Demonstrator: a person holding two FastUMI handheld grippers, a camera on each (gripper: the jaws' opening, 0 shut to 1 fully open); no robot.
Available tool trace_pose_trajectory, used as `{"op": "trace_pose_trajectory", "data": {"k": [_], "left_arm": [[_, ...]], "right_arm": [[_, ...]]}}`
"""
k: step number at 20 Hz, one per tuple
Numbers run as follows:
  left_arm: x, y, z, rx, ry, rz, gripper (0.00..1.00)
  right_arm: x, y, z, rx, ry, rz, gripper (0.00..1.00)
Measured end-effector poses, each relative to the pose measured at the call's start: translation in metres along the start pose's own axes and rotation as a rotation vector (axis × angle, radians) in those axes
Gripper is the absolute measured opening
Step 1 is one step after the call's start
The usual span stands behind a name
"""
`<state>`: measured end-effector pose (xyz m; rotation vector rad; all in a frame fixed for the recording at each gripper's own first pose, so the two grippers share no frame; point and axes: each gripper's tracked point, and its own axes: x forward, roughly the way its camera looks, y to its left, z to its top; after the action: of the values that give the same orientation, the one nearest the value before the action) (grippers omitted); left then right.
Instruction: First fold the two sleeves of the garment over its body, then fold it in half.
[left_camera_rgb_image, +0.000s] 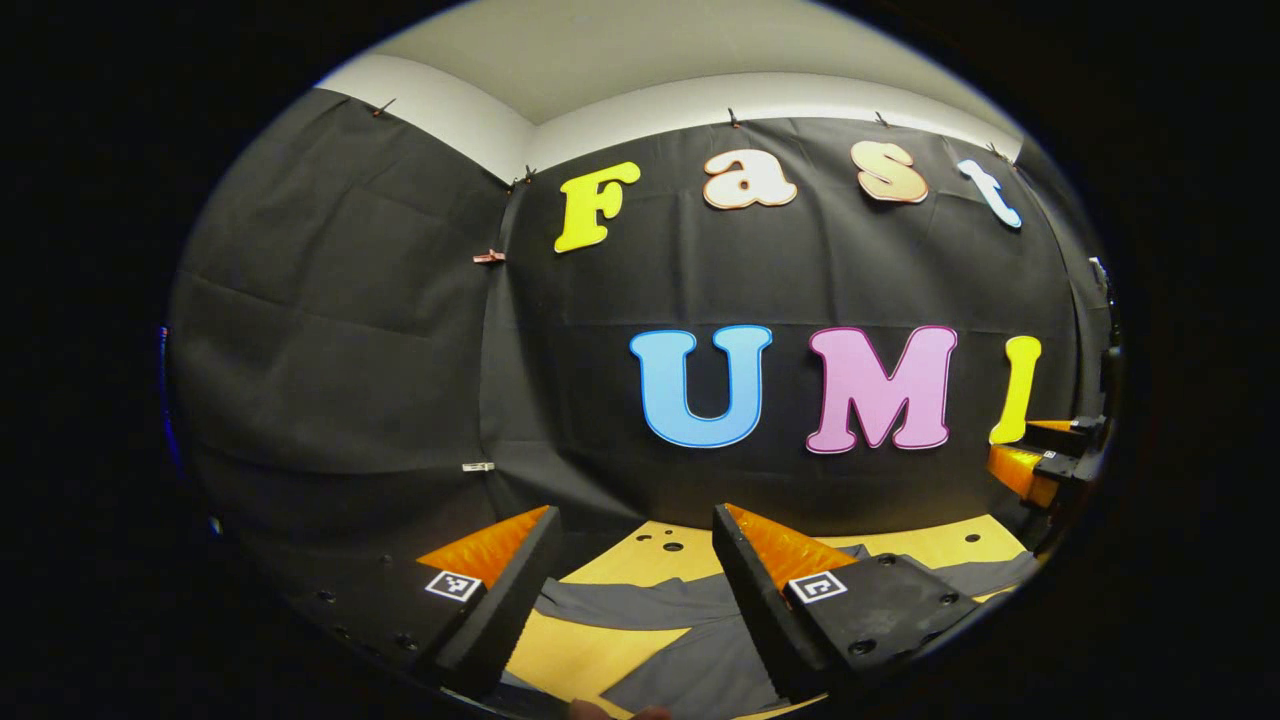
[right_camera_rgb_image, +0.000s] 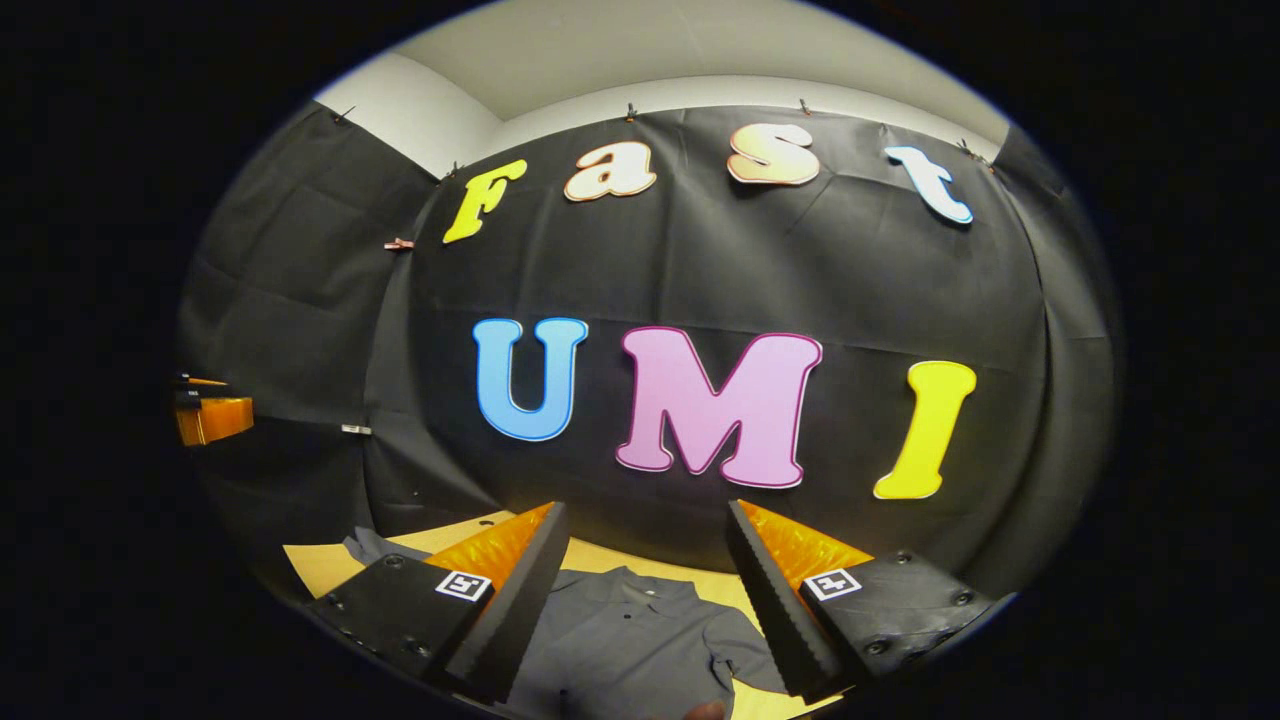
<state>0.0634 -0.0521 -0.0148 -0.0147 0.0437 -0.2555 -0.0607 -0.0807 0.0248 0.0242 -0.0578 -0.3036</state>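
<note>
A grey collared garment (right_camera_rgb_image: 630, 640) lies flat on the yellow wooden table (right_camera_rgb_image: 320, 565), its collar and button placket facing up between my right gripper's fingers. In the left gripper view the garment (left_camera_rgb_image: 660, 640) spreads below with a sleeve stretching toward the left. My left gripper (left_camera_rgb_image: 635, 530) hovers above the cloth, open, with nothing between its fingers. My right gripper (right_camera_rgb_image: 645, 525) also hangs open above the garment, holding nothing. The right gripper (left_camera_rgb_image: 1040, 455) appears at the far right edge of the left gripper view, and the left gripper (right_camera_rgb_image: 210, 410) at the far left edge of the right gripper view.
The table (left_camera_rgb_image: 940, 545) has small holes near its back edge and ends against the black cloth wall (left_camera_rgb_image: 350, 330). A fingertip shows at the bottom edge of each view, one (left_camera_rgb_image: 600, 711) in the left and one (right_camera_rgb_image: 706, 711) in the right.
</note>
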Motion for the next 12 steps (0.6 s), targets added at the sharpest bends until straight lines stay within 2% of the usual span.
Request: {"op": "trace_pose_trajectory", "data": {"k": [3,4,5,8,12], "left_arm": [[0.009,-0.011,-0.003,-0.006,0.012,-0.045,0.96],[0.012,-0.014,-0.007,-0.01,0.017,-0.054,0.96],[0.016,-0.019,-0.008,-0.018,0.021,-0.068,0.96],[0.024,-0.04,-0.013,-0.034,0.029,-0.113,0.95],[0.027,-0.07,-0.024,-0.03,0.034,-0.181,0.95]], "right_arm": [[-0.003,-0.014,-0.002,-0.024,0.014,-0.038,0.97],[-0.005,-0.02,-0.003,-0.019,0.024,-0.049,1.0],[-0.007,-0.028,-0.006,-0.007,0.038,-0.065,0.98],[-0.017,-0.078,-0.023,0.002,0.085,-0.162,0.98],[-0.049,-0.162,-0.08,-0.019,0.232,-0.289,0.98]]}}
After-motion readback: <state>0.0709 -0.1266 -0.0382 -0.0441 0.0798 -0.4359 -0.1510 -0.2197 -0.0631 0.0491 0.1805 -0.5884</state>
